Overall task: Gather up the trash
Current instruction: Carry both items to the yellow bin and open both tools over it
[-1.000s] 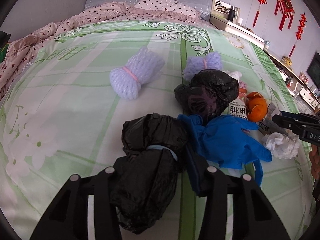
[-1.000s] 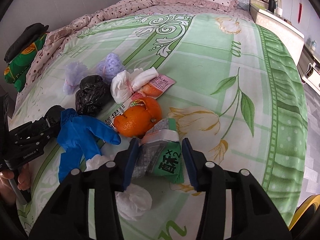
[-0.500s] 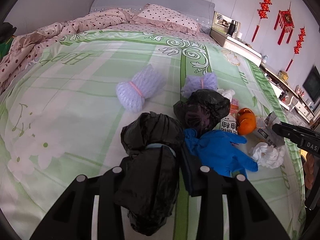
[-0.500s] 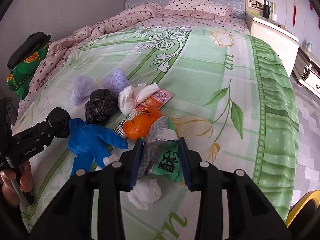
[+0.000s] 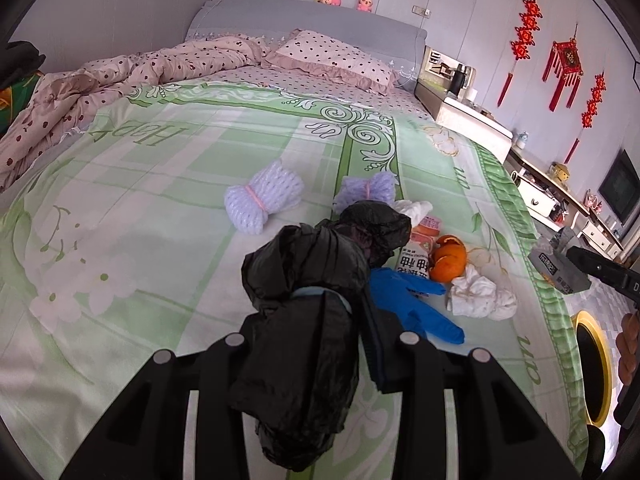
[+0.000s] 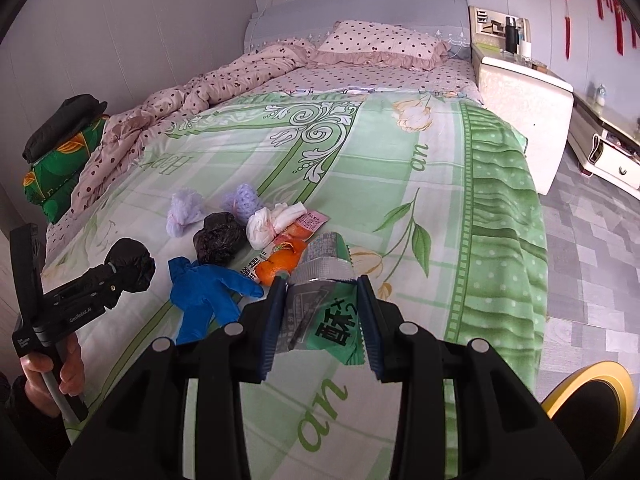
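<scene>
While left claw [image 5: 304, 344] pinches black bag [image 5: 304, 320], right [image 6: 322, 320] apparently wrapper [image 6: 324, 312].

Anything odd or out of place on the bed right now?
Yes: rubbish is strewn on the green floral bedspread. Orange peel, a blue rubber glove, a knotted black plastic bag, crumpled white tissue and two lilac foam nets cluster together. Nothing looks spilled or broken.

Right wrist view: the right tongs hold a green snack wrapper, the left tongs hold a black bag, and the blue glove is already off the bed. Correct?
Not quite. The right wrist view shows the blue glove lying on the bed, beside the orange peel. The right tongs do hold the green snack wrapper, and the left tongs the black bag.
</scene>
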